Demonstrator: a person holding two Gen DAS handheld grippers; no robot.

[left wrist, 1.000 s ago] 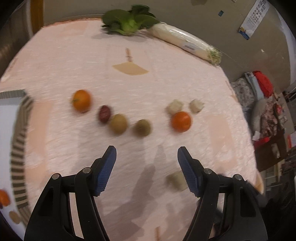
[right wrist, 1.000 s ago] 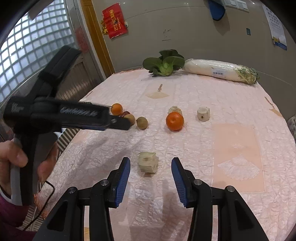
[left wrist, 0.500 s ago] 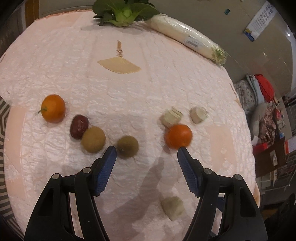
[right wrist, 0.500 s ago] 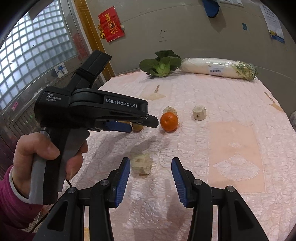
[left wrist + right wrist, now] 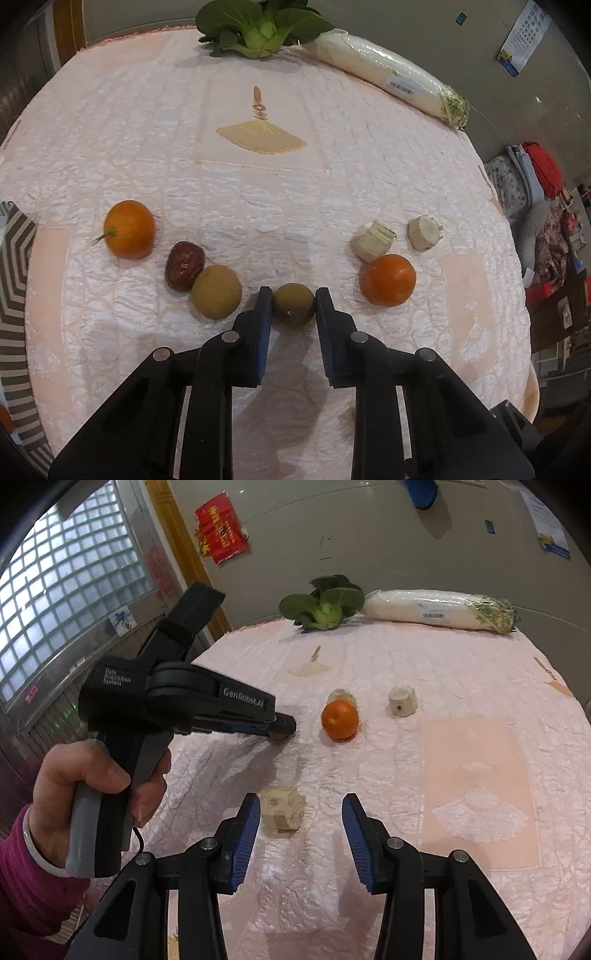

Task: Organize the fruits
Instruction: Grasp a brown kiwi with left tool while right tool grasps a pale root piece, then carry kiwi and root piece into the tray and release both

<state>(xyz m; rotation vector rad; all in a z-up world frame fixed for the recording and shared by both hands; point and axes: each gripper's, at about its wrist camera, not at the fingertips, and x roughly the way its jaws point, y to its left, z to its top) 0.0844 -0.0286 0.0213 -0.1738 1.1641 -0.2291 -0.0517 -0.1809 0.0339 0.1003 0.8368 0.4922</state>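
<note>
A small brown-green round fruit (image 5: pixel 294 306) lies on the pink tablecloth (image 5: pixel 258 184). My left gripper (image 5: pixel 293 292) is closing its jaws on it, and both blue pads touch its sides. To its left lie a yellow-brown fruit (image 5: pixel 217 291), a red date (image 5: pixel 184 266) and a stemmed orange (image 5: pixel 129 229). To its right is another orange (image 5: pixel 388 280). In the right wrist view my right gripper (image 5: pixel 301 801) hangs open over the cloth. A pale chunk (image 5: pixel 282 812) sits just ahead of its left finger, untouched. A hand (image 5: pixel 92 786) holds the left gripper (image 5: pixel 282 726).
Two pale chunks (image 5: pixel 373 242) (image 5: pixel 424 233) lie behind the right orange. Bok choy (image 5: pixel 258 26) and a wrapped white radish (image 5: pixel 391 74) lie at the table's far edge. A striped tray rim (image 5: pixel 14 277) shows at the left edge. Clutter lies beyond the table's right side.
My left gripper moved forward and down over the row of fruit, and its jaws went from wide open to closed around the brown-green fruit. The right gripper stayed put.
</note>
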